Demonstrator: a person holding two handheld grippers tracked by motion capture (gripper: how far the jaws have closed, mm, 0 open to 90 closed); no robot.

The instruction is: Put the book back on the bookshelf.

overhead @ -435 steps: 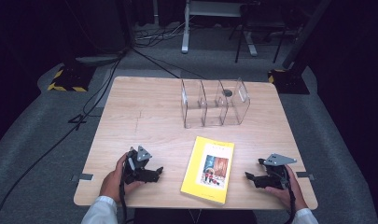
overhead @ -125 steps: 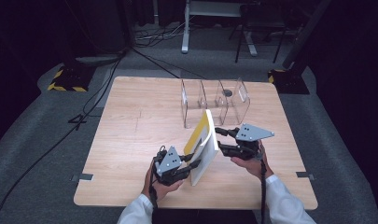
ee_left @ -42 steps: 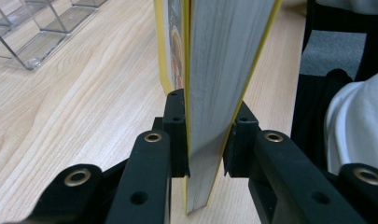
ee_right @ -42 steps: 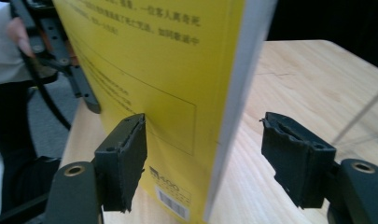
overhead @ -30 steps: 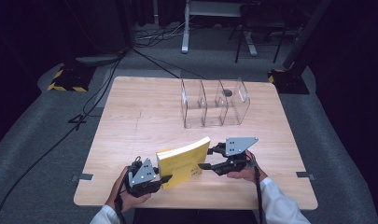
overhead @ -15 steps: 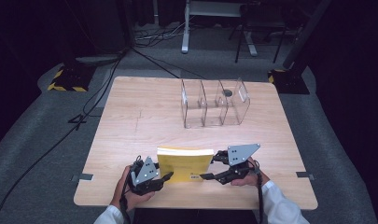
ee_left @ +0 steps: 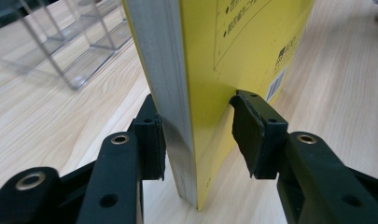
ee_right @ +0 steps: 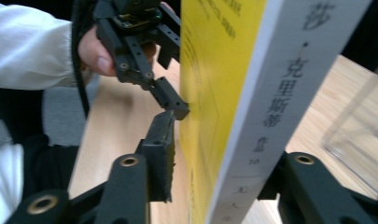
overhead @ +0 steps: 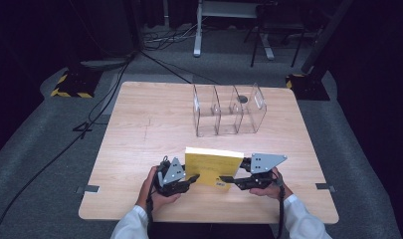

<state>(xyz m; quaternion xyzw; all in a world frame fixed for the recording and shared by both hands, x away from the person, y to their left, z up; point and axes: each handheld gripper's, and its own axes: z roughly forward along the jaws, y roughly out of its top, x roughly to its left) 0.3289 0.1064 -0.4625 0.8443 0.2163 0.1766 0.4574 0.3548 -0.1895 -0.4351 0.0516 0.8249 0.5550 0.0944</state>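
Both the left gripper (overhead: 191, 178) and right gripper (overhead: 228, 178) straddle the upright yellow book (overhead: 212, 168), jaws spread, its top cropped in both gripper views

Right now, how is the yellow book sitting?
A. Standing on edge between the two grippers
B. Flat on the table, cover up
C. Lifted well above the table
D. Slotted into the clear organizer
A: the book stands upright on its edge on the table, with the left gripper and right gripper at either side, short of the clear organizer.
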